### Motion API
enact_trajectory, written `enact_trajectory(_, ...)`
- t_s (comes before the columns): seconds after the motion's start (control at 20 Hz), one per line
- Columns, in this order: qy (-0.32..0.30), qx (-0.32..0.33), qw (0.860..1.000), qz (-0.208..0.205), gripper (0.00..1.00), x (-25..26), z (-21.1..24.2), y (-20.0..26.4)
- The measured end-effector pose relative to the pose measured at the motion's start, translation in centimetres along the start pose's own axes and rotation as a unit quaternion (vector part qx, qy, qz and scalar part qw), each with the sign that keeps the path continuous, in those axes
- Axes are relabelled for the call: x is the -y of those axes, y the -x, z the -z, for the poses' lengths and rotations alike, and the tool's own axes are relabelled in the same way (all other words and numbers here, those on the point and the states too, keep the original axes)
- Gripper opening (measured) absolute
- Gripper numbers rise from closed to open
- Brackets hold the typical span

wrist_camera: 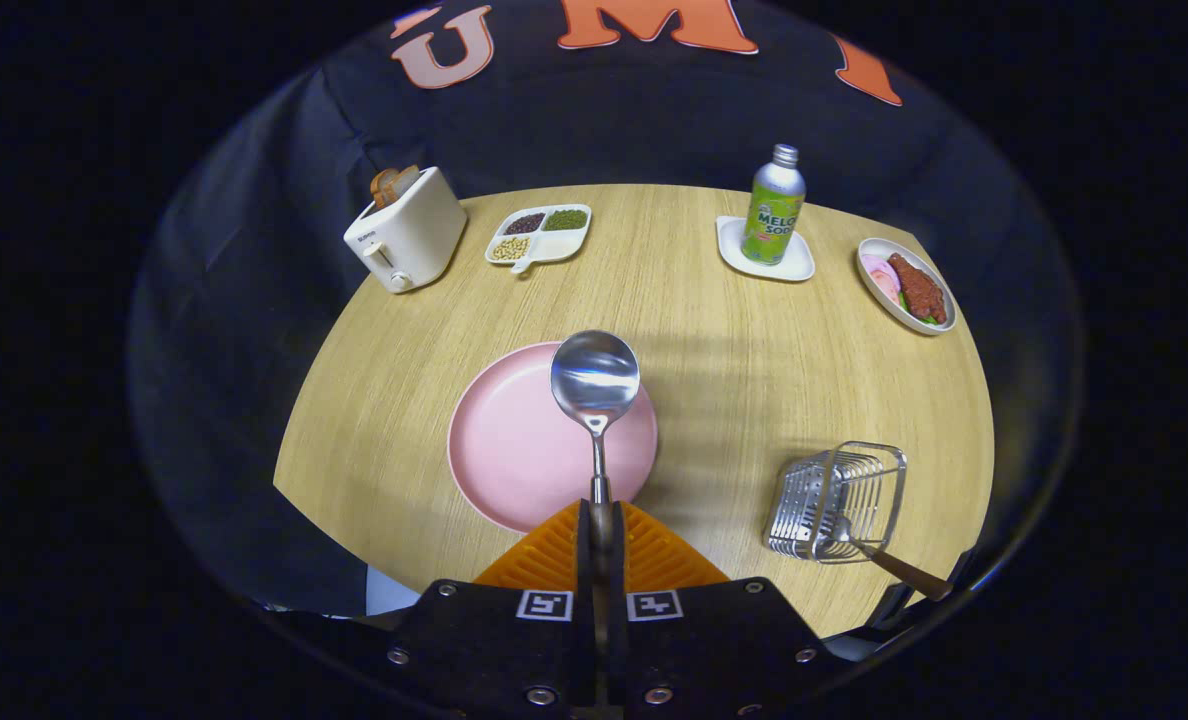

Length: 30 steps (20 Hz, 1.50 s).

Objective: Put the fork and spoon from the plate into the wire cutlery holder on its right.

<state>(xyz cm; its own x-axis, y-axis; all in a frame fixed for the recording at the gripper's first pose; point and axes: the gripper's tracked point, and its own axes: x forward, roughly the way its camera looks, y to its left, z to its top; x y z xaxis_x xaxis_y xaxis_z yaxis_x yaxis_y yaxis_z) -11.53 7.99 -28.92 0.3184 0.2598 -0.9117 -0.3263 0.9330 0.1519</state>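
Steel spoon (595, 385) pinched by its handle between closed gripper (599, 515) fingers, bowl out ahead at 12 o'clock, lifted over pink plate (514, 450), now bare. Wire cutlery holder (839, 500) sits at 3–4 o'clock of plate, fork (889, 562) already in it, wooden handle sticking out. Risks: thin handle pivoting in the grip; bowl clipping the rim or fork handle, tipping the light holder. Soda bottle (774, 205) far off at 1 o'clock.

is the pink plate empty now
Empty: the round pink plate is bare; the hand-held gripper holds the steel spoon above it.
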Motion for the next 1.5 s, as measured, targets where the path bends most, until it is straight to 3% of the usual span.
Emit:
enact_trajectory(0.55,-0.029,0.003,0.998,0.062,0.05,8.2,1.0,3.9)
enact_trajectory(0.75,-0.029,-0.051,0.994,0.092,0.05,11.5,3.0,4.4)
enact_trajectory(1.05,-0.012,-0.143,0.984,0.105,0.05,14.5,5.0,4.2)
enact_trajectory(1.5,0.008,-0.283,0.957,0.062,0.06,14.9,6.4,2.5)
